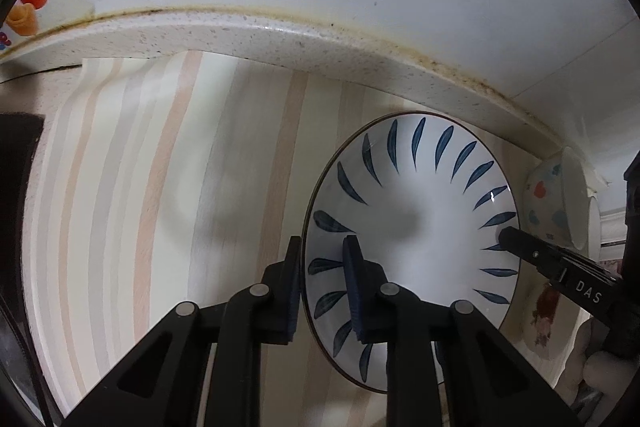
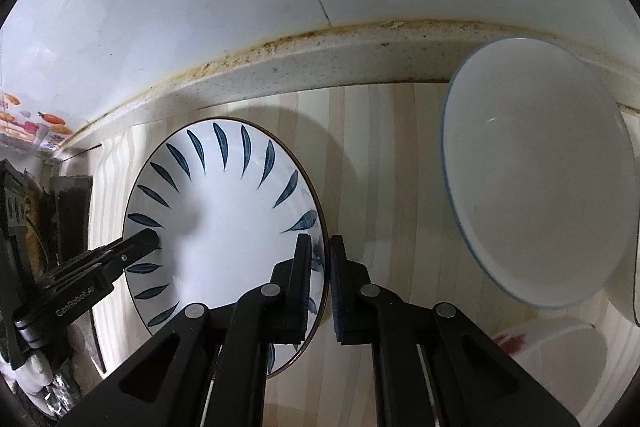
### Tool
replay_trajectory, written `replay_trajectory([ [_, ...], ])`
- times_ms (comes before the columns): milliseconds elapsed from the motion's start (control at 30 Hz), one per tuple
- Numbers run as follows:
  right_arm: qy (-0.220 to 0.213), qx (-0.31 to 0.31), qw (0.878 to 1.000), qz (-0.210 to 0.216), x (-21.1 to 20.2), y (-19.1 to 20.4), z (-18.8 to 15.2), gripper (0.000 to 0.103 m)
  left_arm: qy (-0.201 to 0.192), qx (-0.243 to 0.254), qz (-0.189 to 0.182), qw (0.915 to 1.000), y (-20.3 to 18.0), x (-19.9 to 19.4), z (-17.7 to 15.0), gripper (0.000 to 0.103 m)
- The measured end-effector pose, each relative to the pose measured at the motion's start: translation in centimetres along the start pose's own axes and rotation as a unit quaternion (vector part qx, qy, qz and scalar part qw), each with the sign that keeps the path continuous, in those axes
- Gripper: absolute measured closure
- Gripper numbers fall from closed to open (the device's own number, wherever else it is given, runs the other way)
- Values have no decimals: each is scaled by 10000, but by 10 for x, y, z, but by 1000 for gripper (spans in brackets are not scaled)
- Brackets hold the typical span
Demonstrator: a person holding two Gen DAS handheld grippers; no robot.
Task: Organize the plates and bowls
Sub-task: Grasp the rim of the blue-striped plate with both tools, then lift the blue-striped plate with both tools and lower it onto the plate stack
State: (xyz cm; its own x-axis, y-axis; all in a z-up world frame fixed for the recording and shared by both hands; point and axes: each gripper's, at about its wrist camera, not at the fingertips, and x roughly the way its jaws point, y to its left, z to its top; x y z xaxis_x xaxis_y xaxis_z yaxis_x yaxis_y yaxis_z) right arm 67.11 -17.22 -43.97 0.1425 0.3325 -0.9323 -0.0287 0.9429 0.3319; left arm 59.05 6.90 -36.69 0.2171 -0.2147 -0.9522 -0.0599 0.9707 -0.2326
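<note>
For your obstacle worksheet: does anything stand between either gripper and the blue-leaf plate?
Nothing visible does. The left gripper and the right gripper are each already closed on opposite rims of the blue-leaf plate. The big white bowl sits apart, to the right.

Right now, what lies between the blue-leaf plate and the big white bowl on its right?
Only bare striped mat separates the blue-leaf plate from the big white bowl, seen in the right wrist view; the right hand-held gripper, clamped on the plate's rim, overlaps the near end.
</note>
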Motion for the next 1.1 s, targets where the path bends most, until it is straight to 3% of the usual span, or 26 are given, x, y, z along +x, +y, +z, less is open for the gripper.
replay_trajectory([
  [467, 56, -250, 9995, 162, -66, 18, -39, 93, -276, 156, -111, 9994, -20, -76, -33, 86],
  [833, 168, -488, 9985, 167, -124, 10, -114, 93, -230, 257, -147, 9993, -45, -109, -110, 86],
  [1100, 446, -506, 9976, 153, -124, -12, -176, 93, 42, 233, -173, 9996, -53, -103, -174, 86],
])
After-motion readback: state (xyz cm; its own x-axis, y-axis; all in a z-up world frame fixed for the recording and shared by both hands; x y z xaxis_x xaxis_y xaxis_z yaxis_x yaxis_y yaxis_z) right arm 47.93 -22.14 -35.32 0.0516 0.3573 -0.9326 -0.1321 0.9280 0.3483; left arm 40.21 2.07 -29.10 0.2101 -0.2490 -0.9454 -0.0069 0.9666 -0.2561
